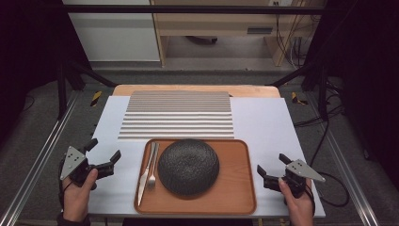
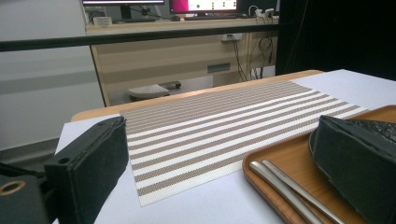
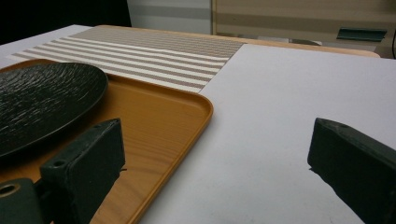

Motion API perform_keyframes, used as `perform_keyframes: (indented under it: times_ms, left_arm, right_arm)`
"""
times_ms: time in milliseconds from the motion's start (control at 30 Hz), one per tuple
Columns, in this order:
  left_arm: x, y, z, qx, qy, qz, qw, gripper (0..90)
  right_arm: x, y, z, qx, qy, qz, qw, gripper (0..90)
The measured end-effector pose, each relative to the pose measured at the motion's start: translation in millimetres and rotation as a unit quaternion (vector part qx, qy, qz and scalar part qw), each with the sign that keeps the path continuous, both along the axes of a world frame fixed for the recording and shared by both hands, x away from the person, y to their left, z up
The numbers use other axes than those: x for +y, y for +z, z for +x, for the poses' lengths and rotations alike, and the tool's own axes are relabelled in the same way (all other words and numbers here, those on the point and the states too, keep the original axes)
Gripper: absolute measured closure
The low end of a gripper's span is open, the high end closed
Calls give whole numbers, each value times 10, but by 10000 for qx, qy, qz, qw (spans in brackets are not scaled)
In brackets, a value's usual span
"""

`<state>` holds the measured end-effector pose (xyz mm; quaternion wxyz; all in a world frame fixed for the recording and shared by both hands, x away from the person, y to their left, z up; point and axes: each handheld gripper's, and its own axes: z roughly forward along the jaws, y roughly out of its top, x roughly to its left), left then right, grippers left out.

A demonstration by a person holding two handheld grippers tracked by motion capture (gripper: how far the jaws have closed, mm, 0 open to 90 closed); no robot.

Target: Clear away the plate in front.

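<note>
Tray: wooden tray (image 1: 240, 188), rounded corners, low rim, sits at the table's near edge between both grippers.
Plate: black plate (image 1: 188, 166), round with a rough ripple texture, rests centre-tray.
Cutlery: steel knife (image 1: 146, 165) and fork (image 1: 152, 169), smooth, lie touching along the tray's left side.
Placemat: woven striped placemat (image 1: 178, 115) lies just beyond the tray.
Grippers: left gripper (image 1: 103, 154) and right gripper (image 1: 273, 166) hover beside the tray, jaws apart, holding nothing.
Risk: an uneven lift would likely slide the smooth cutlery or plate.

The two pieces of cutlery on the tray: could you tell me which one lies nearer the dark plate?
The fork, tines towards the person, lies right beside the plate. The knife lies on its far side, by the tray's left rim.
</note>
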<state>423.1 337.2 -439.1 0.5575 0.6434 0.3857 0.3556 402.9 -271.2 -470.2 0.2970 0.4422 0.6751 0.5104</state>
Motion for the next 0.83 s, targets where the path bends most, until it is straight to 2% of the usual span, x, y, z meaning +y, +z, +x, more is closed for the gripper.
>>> perform_keyframes:
  times_ms: [67,133,200,267,367,400,533,667,833]
  left_arm:
    - [34,-20,5,64,22,-143,9999,35]
    - [73,-32,3,83,100,-124,9998,36]
    - [119,-47,-1,103,130,-220,9996,36]
    - [153,-68,4,146,99,-323,9993,36]
    - [188,-84,0,120,69,-315,9994,38]
    - [199,-88,-3,108,-28,-380,9992,41]
    - [196,-119,-4,117,-333,-404,9986,39]
    - [134,-133,6,170,-417,-362,9983,39]
    - [72,-127,5,121,-439,-294,9985,36]
  right_arm:
    - [1,-3,3,7,7,7,10000,43]
    - [1,-3,4,4,11,13,10000,43]
    - [2,-2,4,2,15,8,10000,43]
    - [5,-3,4,18,16,5,10000,43]
    - [13,-7,11,21,34,-16,10000,43]
    - [13,-6,10,17,35,-11,10000,43]
    - [5,-8,12,33,28,19,10000,43]
    - [4,-15,16,27,47,6,10000,43]
    - [4,-13,13,19,51,7,10000,43]
